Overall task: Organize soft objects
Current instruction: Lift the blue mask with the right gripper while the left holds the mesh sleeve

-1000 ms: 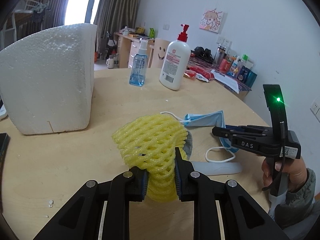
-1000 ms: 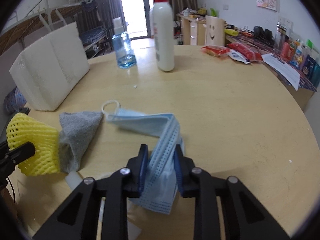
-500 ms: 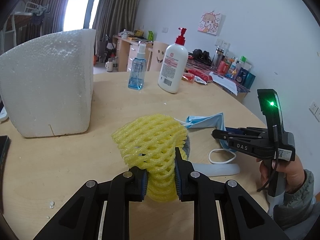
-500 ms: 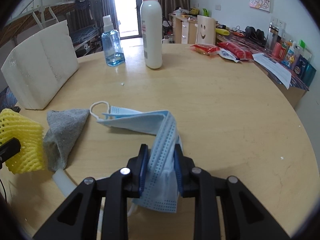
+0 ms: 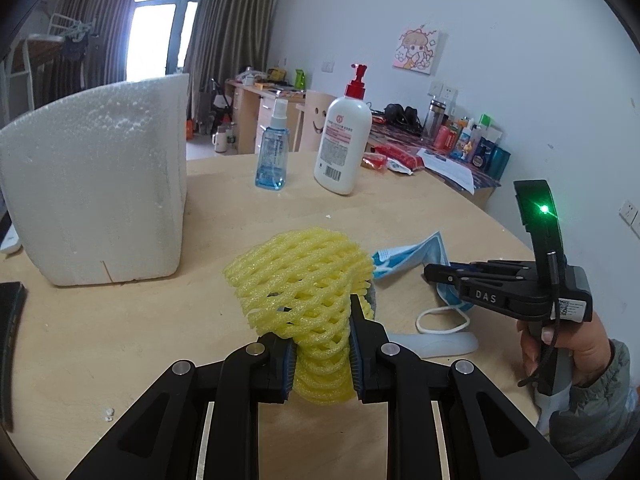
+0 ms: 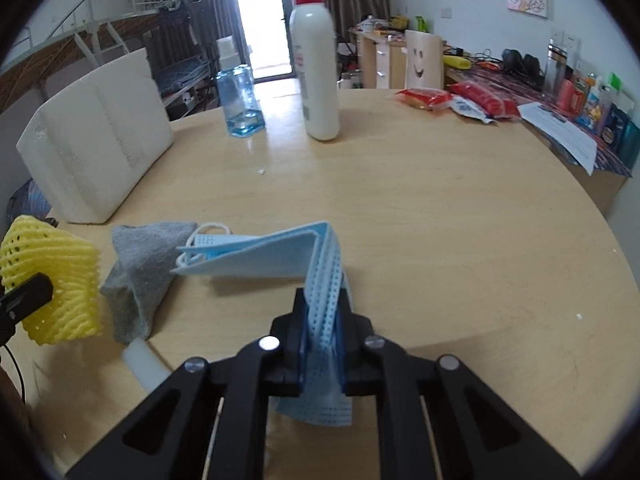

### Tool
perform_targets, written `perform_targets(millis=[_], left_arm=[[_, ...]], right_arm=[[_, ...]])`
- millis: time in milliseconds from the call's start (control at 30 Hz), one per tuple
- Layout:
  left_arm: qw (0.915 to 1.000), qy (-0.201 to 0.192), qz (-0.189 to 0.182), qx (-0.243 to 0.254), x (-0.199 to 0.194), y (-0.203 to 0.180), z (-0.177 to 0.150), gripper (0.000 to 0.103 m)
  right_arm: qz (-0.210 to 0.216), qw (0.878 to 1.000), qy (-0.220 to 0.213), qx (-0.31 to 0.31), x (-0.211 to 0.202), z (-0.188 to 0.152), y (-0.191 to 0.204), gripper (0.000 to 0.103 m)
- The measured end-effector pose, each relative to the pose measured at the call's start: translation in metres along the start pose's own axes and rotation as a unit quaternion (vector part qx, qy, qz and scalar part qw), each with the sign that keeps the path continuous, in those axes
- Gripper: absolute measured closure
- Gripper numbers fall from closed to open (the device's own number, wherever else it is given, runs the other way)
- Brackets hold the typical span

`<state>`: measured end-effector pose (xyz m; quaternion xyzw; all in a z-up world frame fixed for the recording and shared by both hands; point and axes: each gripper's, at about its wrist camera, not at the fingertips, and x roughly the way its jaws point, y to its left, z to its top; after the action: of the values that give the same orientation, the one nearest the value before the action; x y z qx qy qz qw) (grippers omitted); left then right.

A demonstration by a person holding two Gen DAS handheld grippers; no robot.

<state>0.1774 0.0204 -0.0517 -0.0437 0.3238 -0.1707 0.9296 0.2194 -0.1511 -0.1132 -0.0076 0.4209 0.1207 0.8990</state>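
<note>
Foam block [image 5: 96, 184]: white, stands on the worktop [image 5: 120, 320] at far left.
Left gripper [image 5: 322, 356]: jaws narrowed onto the yellow foam net [image 5: 304, 280], pads pressing both of its sides; the net bulges above the jaws, over the worktop.
Grey cloth [image 6: 148, 264]: lies on the worktop just right of the net, its edge under the mask's ear loop.
Spray bottle [image 5: 273, 152], pump bottle [image 5: 344, 140]: upright, side by side at the far edge.
Face mask [image 6: 280, 256]: blue, folded; one end draped towards the cloth, the other end between the right jaws.
Right gripper [image 6: 322, 344]: jaws have just been closing, pads now clamped on the mask.
Hand [image 5: 568, 344]: grips the right gripper's handle.
</note>
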Motion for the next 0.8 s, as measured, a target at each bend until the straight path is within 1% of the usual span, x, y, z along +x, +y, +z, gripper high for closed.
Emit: perform_targets(millis=[100, 367, 533, 700, 800], left_arm=[[0.9999, -0.008, 0.007, 0.003, -0.007, -0.004, 0.002, 0.080], [0.9997, -0.019, 0.014, 0.005, -0.020, -0.011, 0.004, 0.080], [0.9994, -0.026, 0.023, 0.004, -0.029, -0.013, 0.003, 0.080], [0.9990, -0.033, 0.030, 0.008, -0.038, -0.019, 0.002, 0.080], [0.9987, -0.037, 0.033, 0.007, -0.044, -0.021, 0.002, 0.080]], right_arm=[[0.014, 1.000, -0.011, 0.004, -0.009, -0.001, -0.002, 0.088], [0.035, 0.997, -0.074, 0.010, -0.055, 0.006, -0.009, 0.088], [0.053, 0.990, -0.126, 0.019, -0.082, 0.007, -0.015, 0.088], [0.078, 0.983, -0.162, 0.031, -0.098, 0.004, -0.019, 0.089], [0.092, 0.980, -0.172, 0.033, -0.104, 0.004, -0.019, 0.088]])
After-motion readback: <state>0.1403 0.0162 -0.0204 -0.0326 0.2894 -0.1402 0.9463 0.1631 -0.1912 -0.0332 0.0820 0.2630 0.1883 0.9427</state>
